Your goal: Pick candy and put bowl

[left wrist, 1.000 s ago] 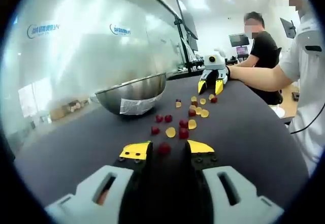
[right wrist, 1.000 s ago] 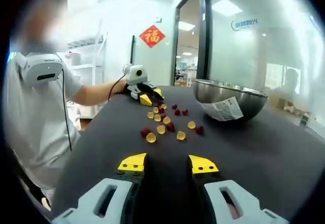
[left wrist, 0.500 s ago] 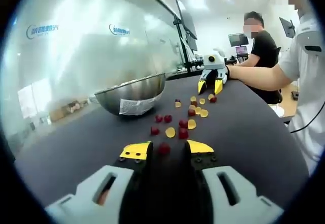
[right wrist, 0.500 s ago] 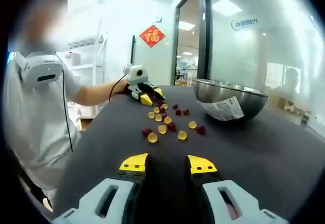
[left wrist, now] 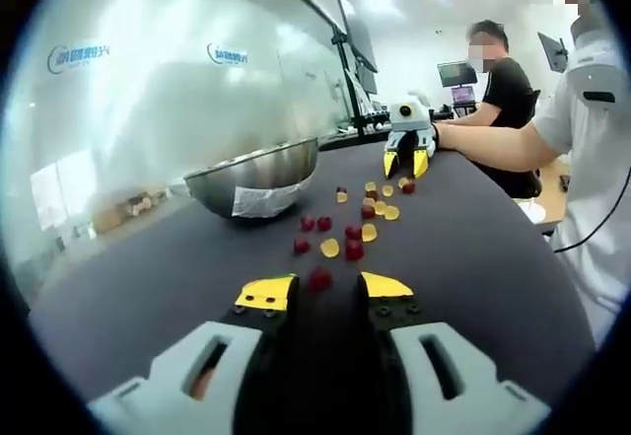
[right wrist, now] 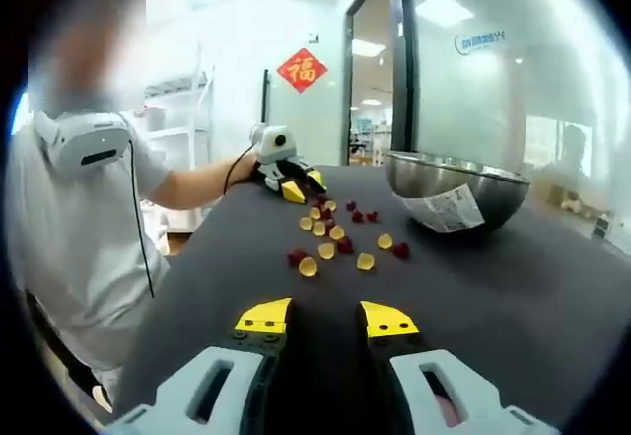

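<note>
Red and yellow candies (left wrist: 353,234) lie scattered on the dark table. A steel bowl (left wrist: 254,173) with a white label stands beside them on the left. My left gripper (left wrist: 326,288) is open and low over the table, with one red candy (left wrist: 318,278) just ahead between its yellow tips. The right gripper (left wrist: 405,166) rests at the far end of the candy trail. In the right gripper view, my right gripper (right wrist: 325,317) is open with nothing between its tips; the candies (right wrist: 330,241), the bowl (right wrist: 456,188) and the left gripper (right wrist: 305,186) lie ahead.
A glass wall (left wrist: 168,80) runs behind the bowl. The person holding the grippers wears a white shirt (right wrist: 84,208). A second person in a black shirt (left wrist: 511,100) sits beyond the table's far end. The table's near edge (left wrist: 552,287) drops off on the right.
Both views have shifted slightly with the hands. The right gripper's tips stand a little closer together. The candies and bowl have not moved.
</note>
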Demonstrator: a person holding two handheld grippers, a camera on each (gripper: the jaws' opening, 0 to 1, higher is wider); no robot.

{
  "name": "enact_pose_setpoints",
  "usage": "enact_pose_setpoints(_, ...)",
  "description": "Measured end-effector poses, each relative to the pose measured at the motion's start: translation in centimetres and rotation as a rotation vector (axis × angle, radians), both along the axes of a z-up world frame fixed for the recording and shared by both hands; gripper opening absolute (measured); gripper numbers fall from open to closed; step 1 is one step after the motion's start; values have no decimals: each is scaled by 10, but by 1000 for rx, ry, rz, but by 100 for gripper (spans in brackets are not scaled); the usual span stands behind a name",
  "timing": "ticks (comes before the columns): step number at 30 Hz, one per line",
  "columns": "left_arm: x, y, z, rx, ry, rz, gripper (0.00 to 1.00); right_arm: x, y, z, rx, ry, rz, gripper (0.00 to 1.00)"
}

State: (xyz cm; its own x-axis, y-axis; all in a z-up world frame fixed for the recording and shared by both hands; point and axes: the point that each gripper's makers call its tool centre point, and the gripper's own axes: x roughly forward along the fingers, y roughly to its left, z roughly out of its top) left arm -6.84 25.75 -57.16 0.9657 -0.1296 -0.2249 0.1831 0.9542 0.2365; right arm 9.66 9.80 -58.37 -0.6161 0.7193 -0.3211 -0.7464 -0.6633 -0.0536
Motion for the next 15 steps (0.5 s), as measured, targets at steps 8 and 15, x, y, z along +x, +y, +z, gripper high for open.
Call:
enact_pose_setpoints(8,13,-2,-2,-51,25,-20,18,-9,9,0,-4,-11,13,21)
enact_pose_setpoints(15,20,-11,-3,-35,37,-56,12,-43,30,-1,-3,-40,79,16)
